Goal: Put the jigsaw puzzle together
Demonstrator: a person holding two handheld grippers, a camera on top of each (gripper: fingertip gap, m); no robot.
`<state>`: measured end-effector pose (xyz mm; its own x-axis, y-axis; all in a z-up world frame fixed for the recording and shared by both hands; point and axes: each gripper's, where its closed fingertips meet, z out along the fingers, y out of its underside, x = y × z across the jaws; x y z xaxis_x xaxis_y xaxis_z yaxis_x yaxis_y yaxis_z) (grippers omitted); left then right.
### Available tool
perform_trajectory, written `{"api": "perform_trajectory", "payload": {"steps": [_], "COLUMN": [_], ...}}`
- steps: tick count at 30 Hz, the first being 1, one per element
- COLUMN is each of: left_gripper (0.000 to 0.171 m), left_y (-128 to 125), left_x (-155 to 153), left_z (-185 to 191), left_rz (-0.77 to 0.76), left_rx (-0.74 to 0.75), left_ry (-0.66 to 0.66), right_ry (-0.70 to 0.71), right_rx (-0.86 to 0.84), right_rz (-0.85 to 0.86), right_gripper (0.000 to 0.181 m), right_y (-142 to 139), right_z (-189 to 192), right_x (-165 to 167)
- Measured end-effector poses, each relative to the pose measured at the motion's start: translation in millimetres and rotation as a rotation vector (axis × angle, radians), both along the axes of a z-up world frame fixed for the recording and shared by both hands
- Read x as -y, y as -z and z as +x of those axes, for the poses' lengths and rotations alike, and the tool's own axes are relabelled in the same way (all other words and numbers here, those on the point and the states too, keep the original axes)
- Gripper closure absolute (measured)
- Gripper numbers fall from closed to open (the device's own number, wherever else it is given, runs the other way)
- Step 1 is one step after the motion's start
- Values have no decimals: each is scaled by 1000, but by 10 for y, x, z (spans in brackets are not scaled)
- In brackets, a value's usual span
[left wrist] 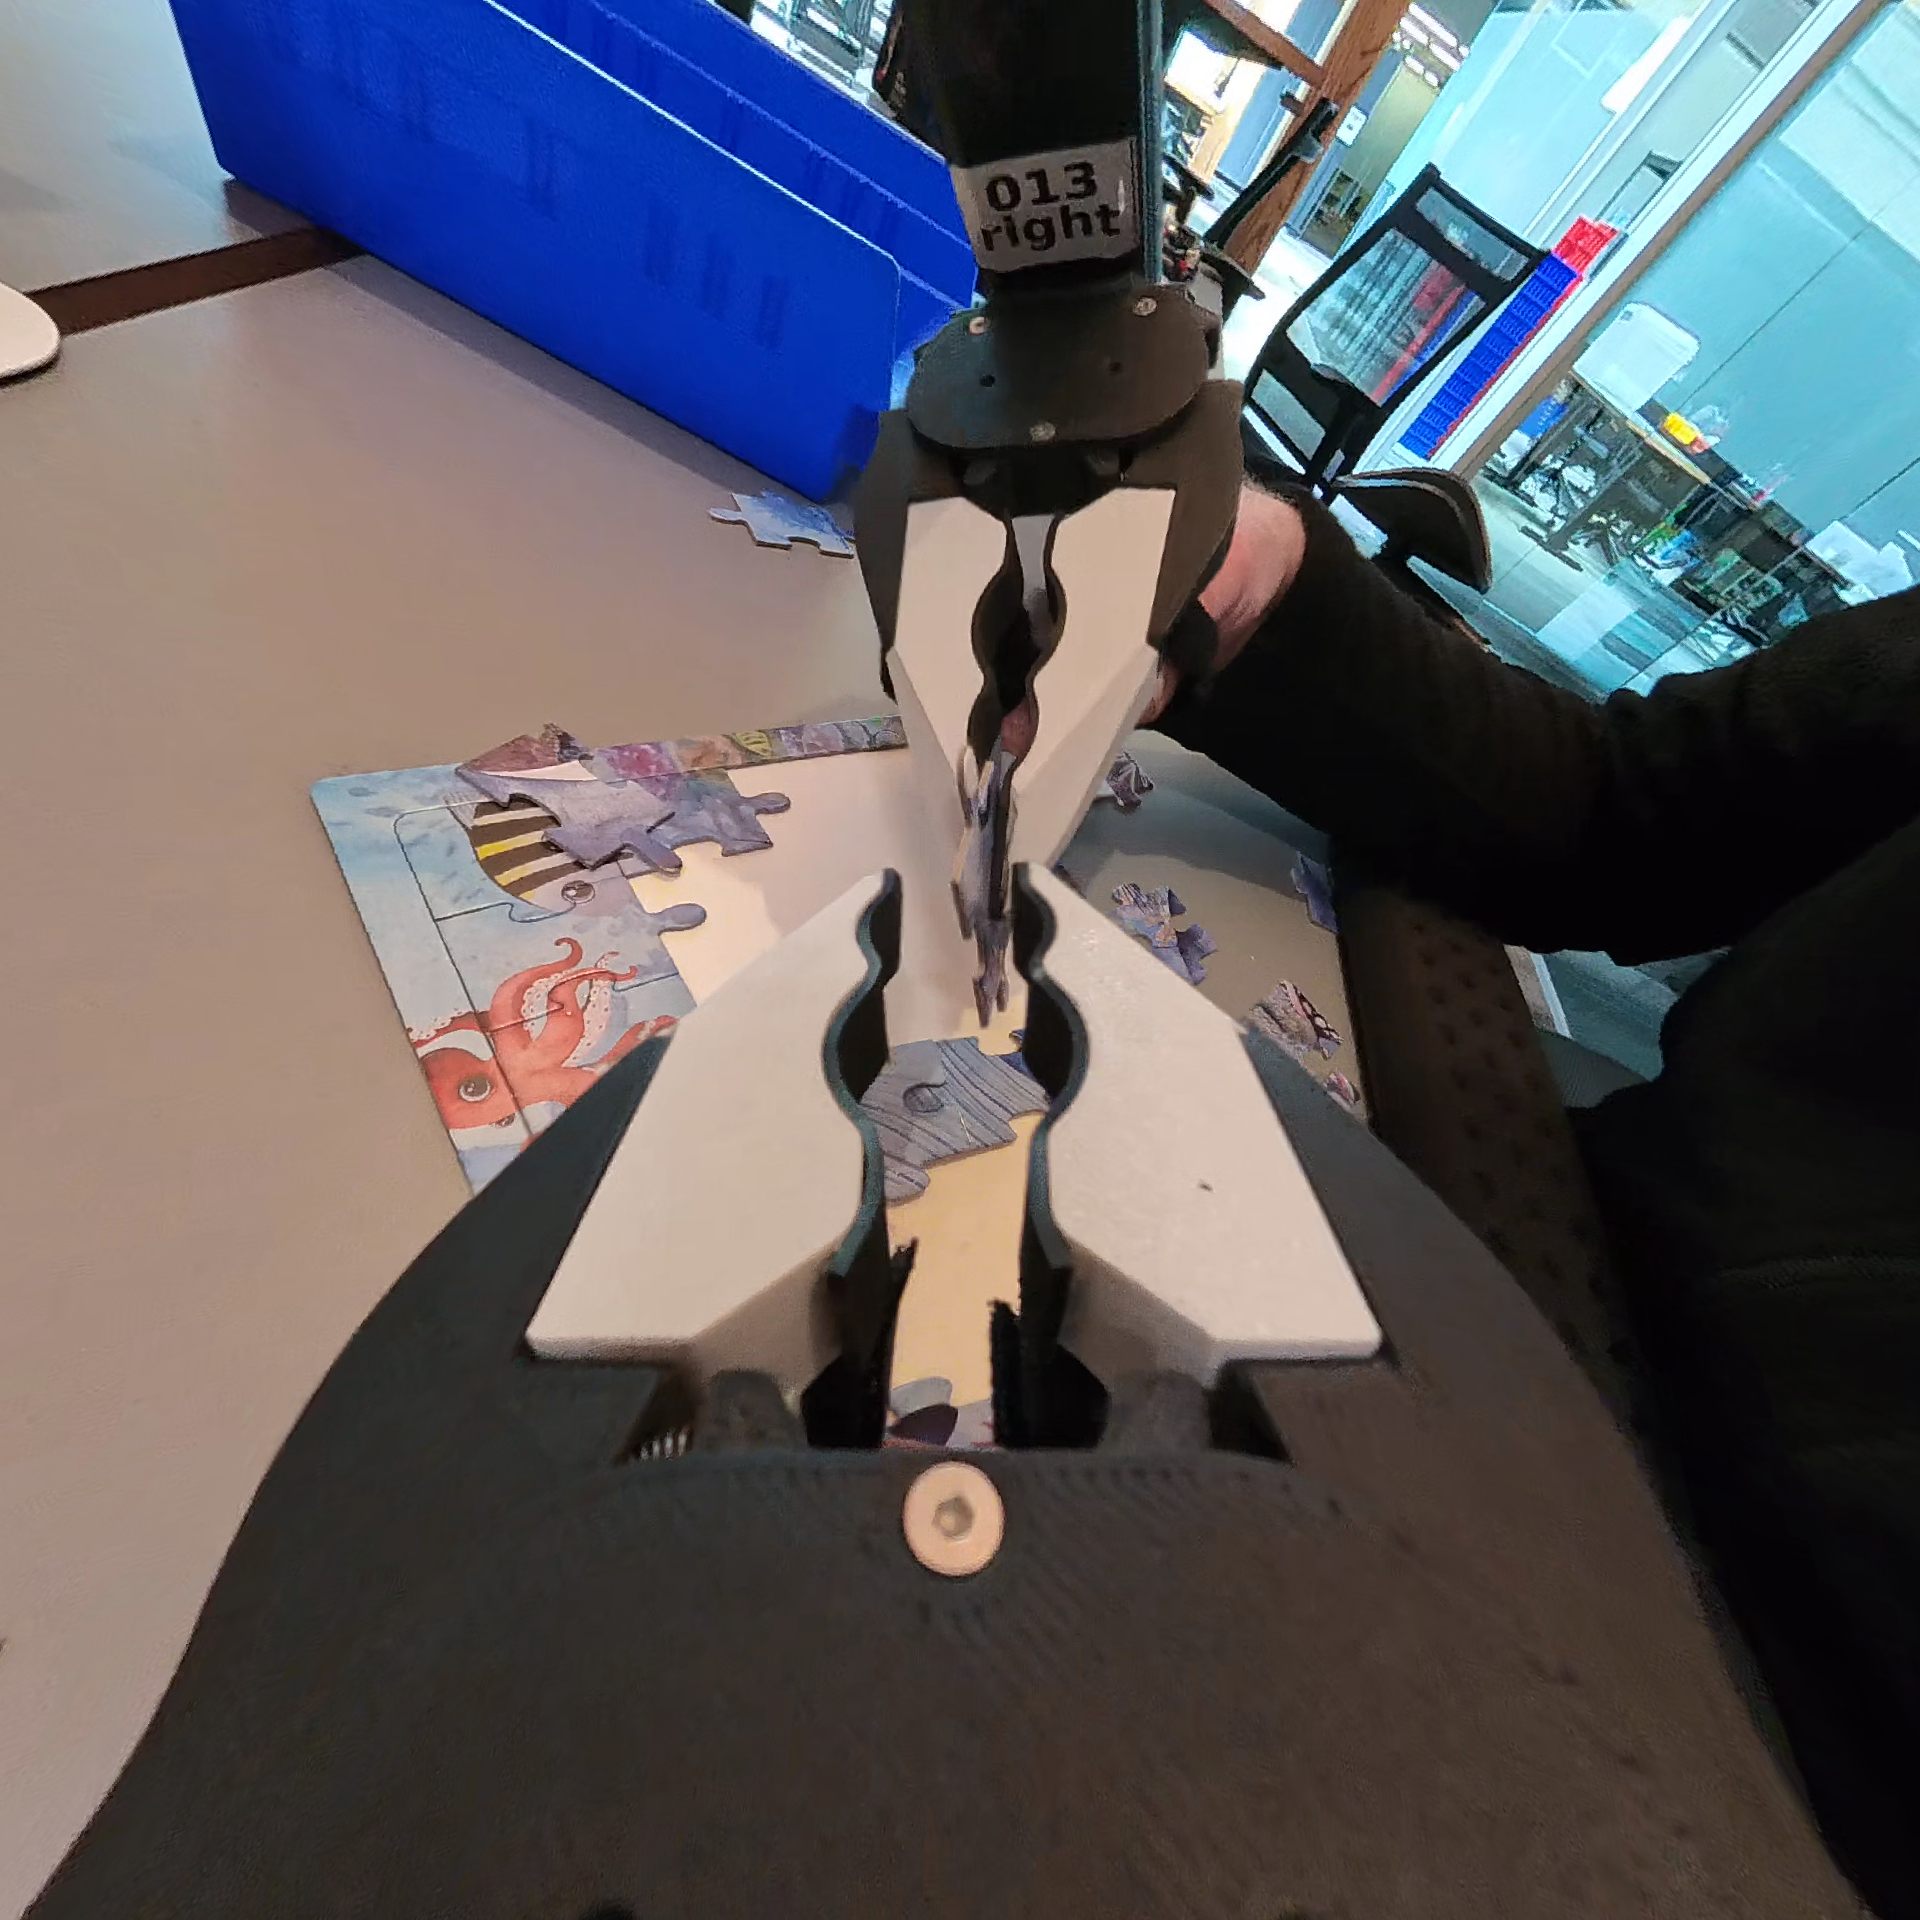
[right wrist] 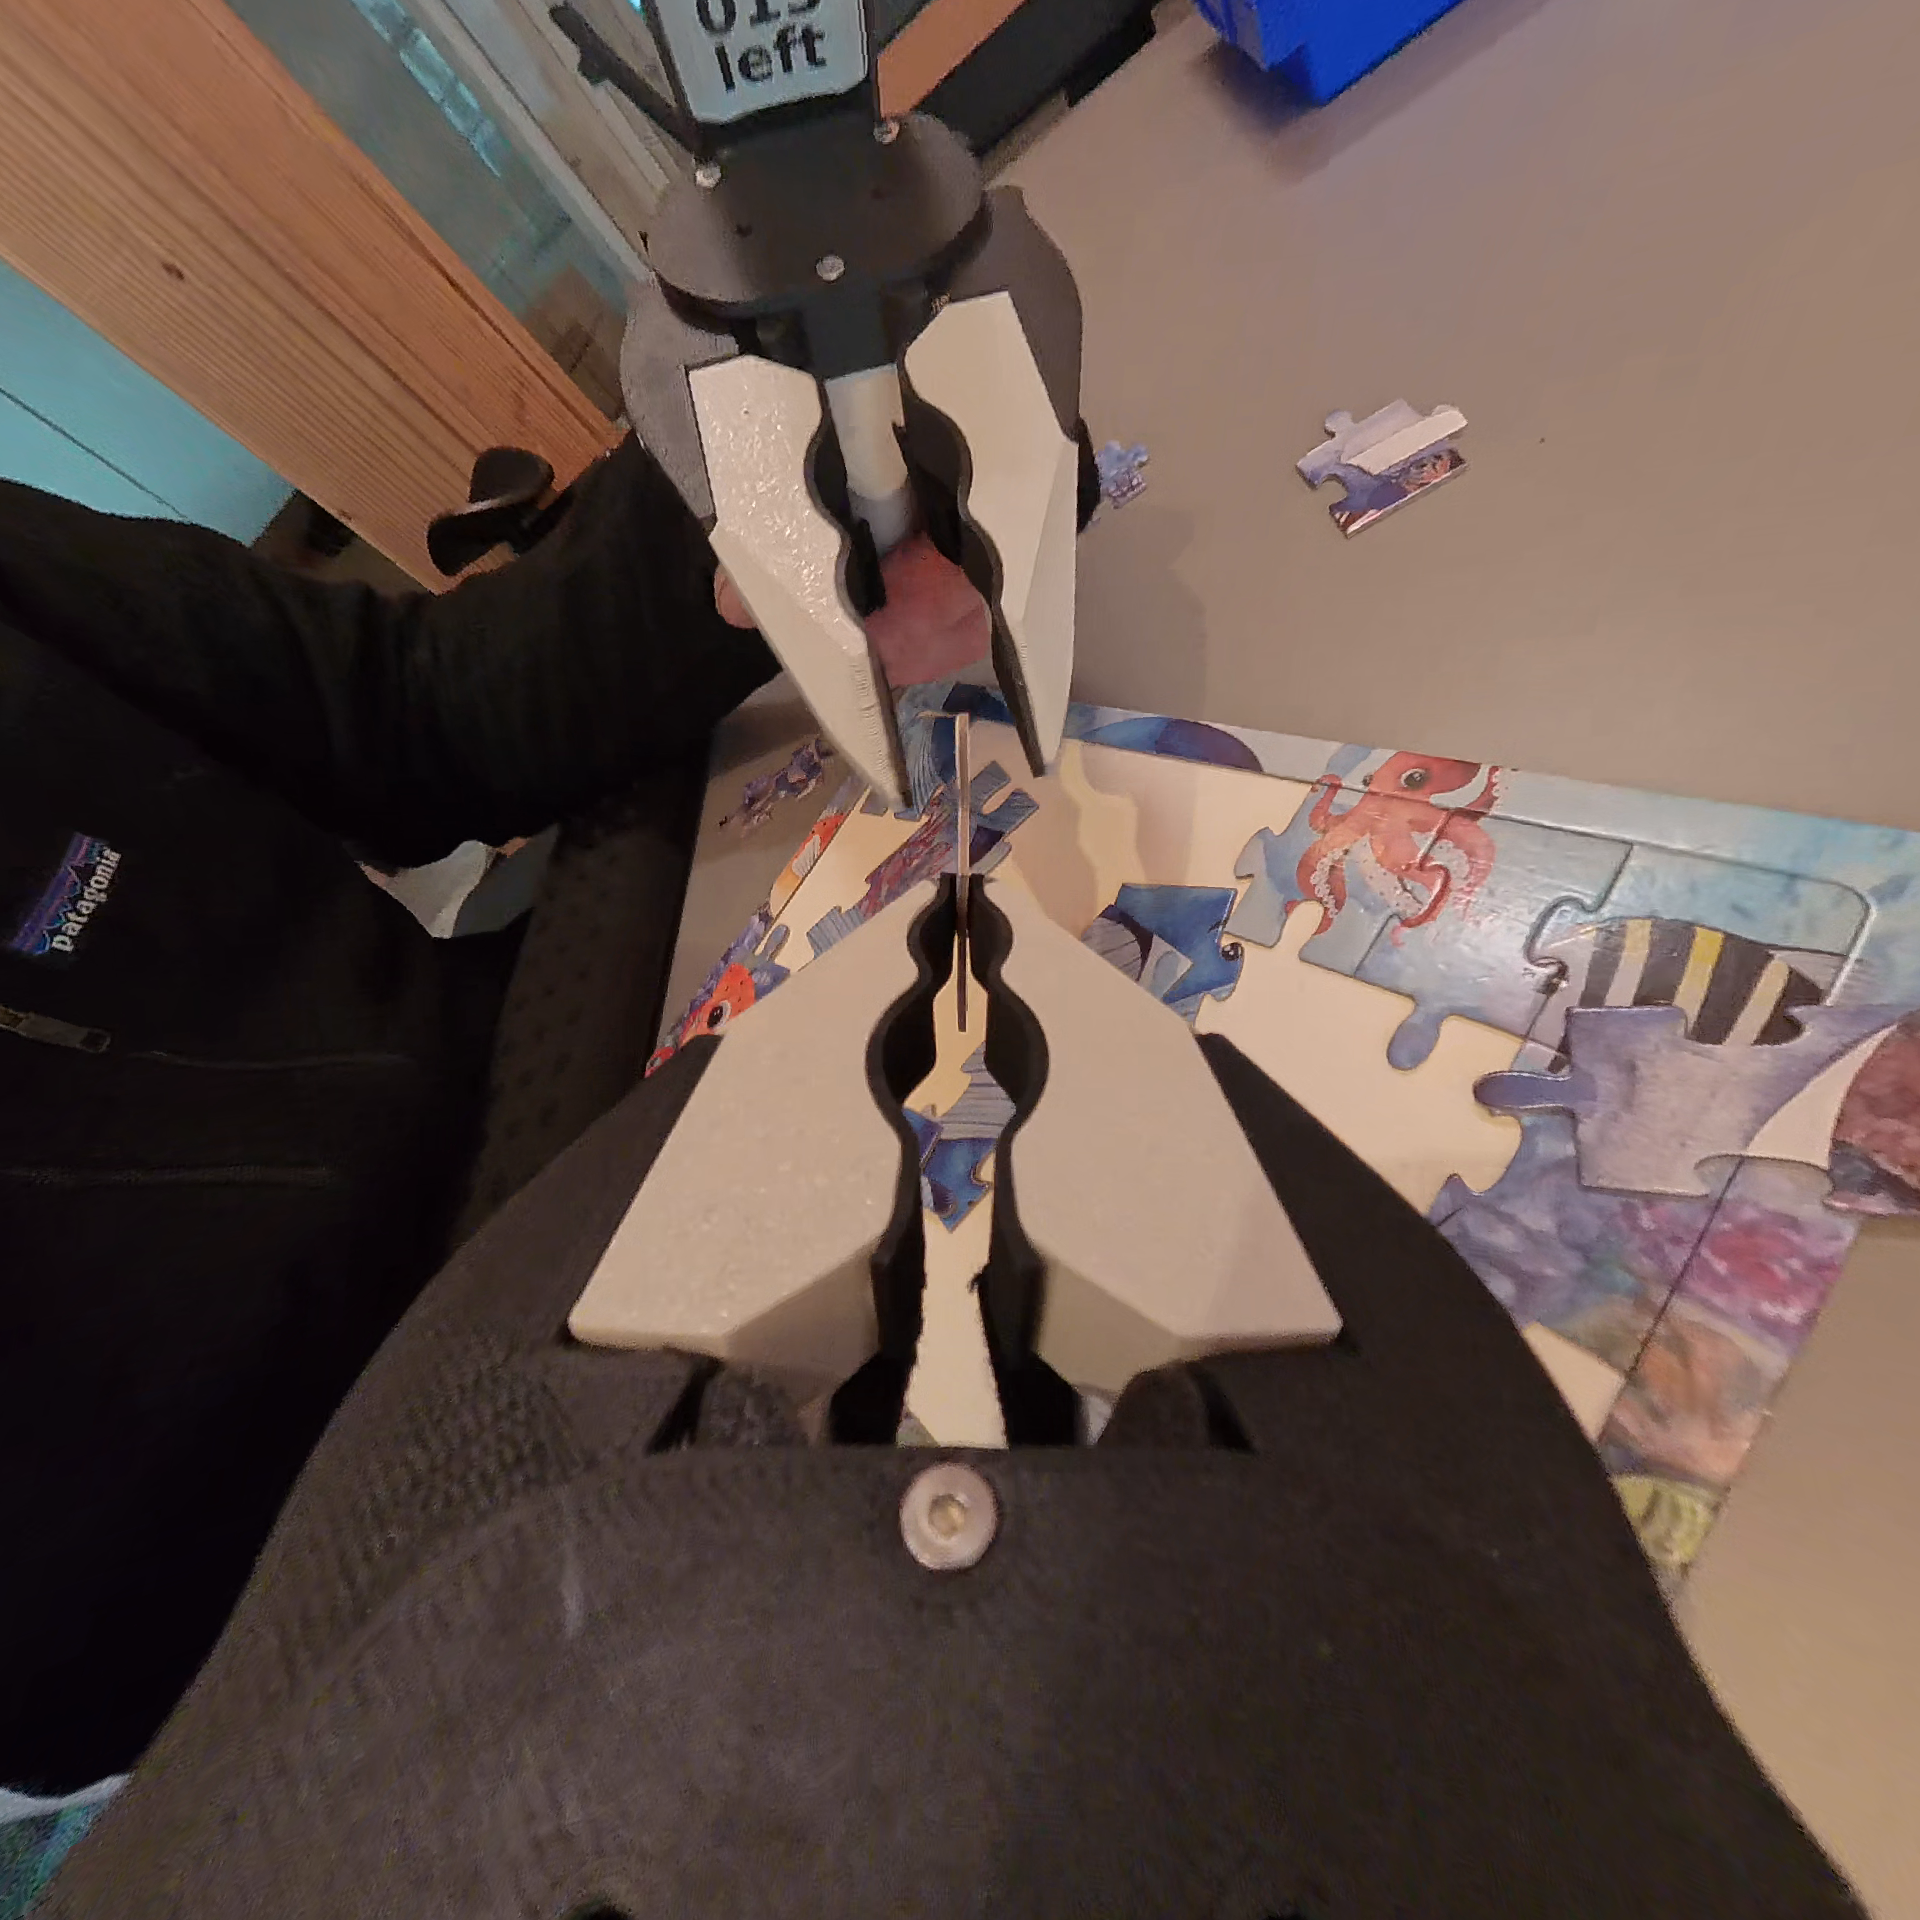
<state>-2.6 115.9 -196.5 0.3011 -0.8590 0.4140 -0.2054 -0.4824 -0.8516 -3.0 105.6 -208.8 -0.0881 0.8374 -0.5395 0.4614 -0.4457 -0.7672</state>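
The jigsaw board (left wrist: 364,831) lies on the grey table, partly filled, with an octopus (left wrist: 540,1029) and a striped fish (left wrist: 520,842) in place; the board also shows in the right wrist view (right wrist: 1756,842). My right gripper (right wrist: 964,883) is shut on a thin blue-purple puzzle piece (right wrist: 963,810), held edge-on above the board. In the left wrist view that piece (left wrist: 982,862) hangs from the right gripper (left wrist: 1003,831). My left gripper (left wrist: 956,883) is open. Its fingertips (right wrist: 894,790) stand on either side of the piece's free end with a gap showing.
Loose pieces lie on the table beside the board (left wrist: 1164,920) and farther off (left wrist: 784,520), (right wrist: 1382,468). A blue bin (left wrist: 540,208) stands behind the board. A person's dark sleeve (left wrist: 1507,779) and a chair back (left wrist: 1455,1091) are to the right. The grippers are tip to tip, or close to it. It is some 10 cm from my left tips to the octopus (left wrist: 540,1029). The right camera catches it too, in the right wrist view (right wrist: 1412,844).
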Motion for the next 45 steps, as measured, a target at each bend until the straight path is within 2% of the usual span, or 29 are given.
{"api": "perform_trajectory", "payload": {"steps": [3, 6, 11, 20, 23, 26, 29, 33, 36, 39, 45], "left_gripper": [167, 171, 171, 169, 159, 150, 142, 140, 140, 140, 146], "left_y": [24, 21, -7, 19, 248, 403, 553, 656, 754, 854, 858], "left_x": [11, -14, -112, -77, -59, 15, 50, 123, 154, 203, 271], "left_z": [30, 42, -16, 93, 65, 55, 50, 101, 127, 125, 72], "left_rz": [-27, -48, -64, -95, -33, -5, 29, 53, 65, 67, 34], "left_rx": [12, 27, 49, 62, -104, -207, -307, -351, -397, -449, -469], "left_ry": [13, 0, -49, -20, -17, 22, 47, 95, 118, 141, 160], "right_ry": [-19, 17, 105, 53, 73, 80, 95, 101, 109, 156, 180], "right_rx": [11, 22, -17, 1, 44, 86, 191, 293, 307, 360, 420], "right_rz": [5, -3, 0, 59, 54, 14, 3, -6, 0, 71, 119], "right_gripper": [181, 180, 171, 181, 181, 181, 181, 181, 181, 176, 166], "right_y": [23, 44, -60, -41, 8, 60, 226, 424, 467, 565, 667], "right_z": [-24, -12, 65, 27, 72, 155, 257, 320, 301, 306, 321], "right_x": [49, -21, -215, -103, -147, -170, -209, -220, -232, -334, -399]}}
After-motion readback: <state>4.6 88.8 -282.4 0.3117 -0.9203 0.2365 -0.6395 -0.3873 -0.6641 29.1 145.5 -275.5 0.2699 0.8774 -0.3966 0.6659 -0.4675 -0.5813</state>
